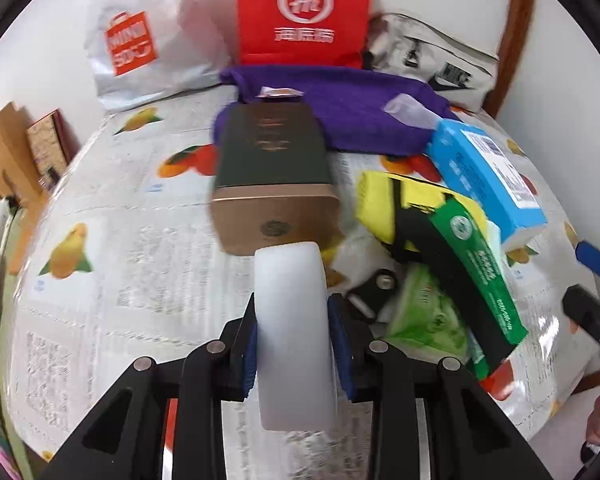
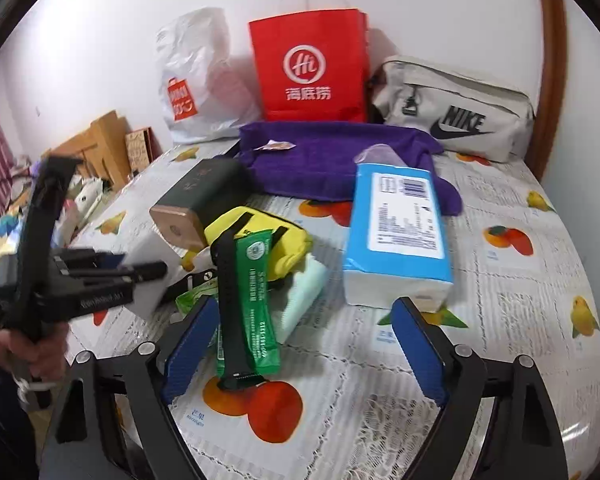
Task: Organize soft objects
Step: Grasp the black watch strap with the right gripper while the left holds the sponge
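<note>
A: Both views are bright and evenly lit, with no lamp itself in frame. The red paper carrier bag [image 2: 308, 68] throws only a soft shadow on the white wall to its right.

B: Glare?

A: A pale sheen on the glossy fruit-printed tablecloth [image 2: 520, 300], lower right in both views.

B: Sharpness?

A: Motion smear on the dark green box with a gold end [image 1: 274, 176], and on the black hand-held gripper [image 2: 68, 272] at left. Fisheye bending curves the table edges; the corners go black.
</note>
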`<action>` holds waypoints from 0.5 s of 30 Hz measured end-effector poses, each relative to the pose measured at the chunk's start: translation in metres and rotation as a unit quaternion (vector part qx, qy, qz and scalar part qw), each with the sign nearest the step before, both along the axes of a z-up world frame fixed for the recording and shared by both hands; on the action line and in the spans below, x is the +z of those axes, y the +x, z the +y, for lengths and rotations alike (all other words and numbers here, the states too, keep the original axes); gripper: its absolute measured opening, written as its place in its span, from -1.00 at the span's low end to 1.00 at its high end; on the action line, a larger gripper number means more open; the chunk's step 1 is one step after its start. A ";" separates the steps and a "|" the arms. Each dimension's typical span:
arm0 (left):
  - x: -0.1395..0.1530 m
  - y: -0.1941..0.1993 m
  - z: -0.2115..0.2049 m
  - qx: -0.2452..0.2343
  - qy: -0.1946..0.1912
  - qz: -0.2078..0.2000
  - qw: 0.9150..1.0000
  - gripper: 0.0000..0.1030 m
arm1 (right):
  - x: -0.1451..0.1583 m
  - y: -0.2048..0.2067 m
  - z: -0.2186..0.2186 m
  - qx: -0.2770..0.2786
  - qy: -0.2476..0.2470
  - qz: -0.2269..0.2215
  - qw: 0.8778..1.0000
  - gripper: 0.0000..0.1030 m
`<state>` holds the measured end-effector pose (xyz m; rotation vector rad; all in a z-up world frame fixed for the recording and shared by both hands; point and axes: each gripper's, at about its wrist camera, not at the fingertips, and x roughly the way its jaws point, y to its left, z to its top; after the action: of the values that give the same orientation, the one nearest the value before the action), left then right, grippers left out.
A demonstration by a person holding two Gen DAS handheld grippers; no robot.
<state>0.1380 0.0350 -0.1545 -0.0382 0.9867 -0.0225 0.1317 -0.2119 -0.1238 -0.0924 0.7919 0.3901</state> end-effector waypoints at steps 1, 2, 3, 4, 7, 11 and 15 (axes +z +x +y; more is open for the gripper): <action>0.001 -0.001 0.006 0.006 -0.005 -0.001 1.000 -0.42 | -0.002 0.000 0.005 0.004 -0.007 -0.002 1.000 0.54; 0.002 -0.002 0.012 0.013 -0.009 -0.002 1.000 -0.42 | -0.003 0.000 0.011 0.011 -0.012 -0.004 1.000 0.49; 0.002 -0.003 0.017 0.019 -0.010 -0.002 1.000 -0.42 | -0.005 -0.001 0.016 0.020 -0.013 -0.005 1.000 0.39; 0.001 -0.003 0.022 0.024 -0.010 -0.003 1.000 -0.42 | -0.007 -0.001 0.022 0.031 -0.011 -0.005 0.999 0.31; -0.005 -0.004 0.034 0.036 -0.016 0.000 0.999 -0.42 | -0.014 -0.002 0.038 0.060 -0.013 -0.002 0.998 0.07; -0.014 -0.003 0.037 0.033 -0.032 0.007 0.999 -0.42 | -0.026 0.003 0.062 0.082 -0.051 -0.005 0.995 -0.13; -0.023 0.000 0.036 0.023 -0.049 0.012 0.998 -0.42 | -0.034 0.008 0.074 0.091 -0.074 -0.004 0.993 -0.32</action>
<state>0.1379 0.0712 -0.1774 -0.1521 1.0087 -0.0279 0.1401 -0.1379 -0.1576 -0.3071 0.8060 0.5023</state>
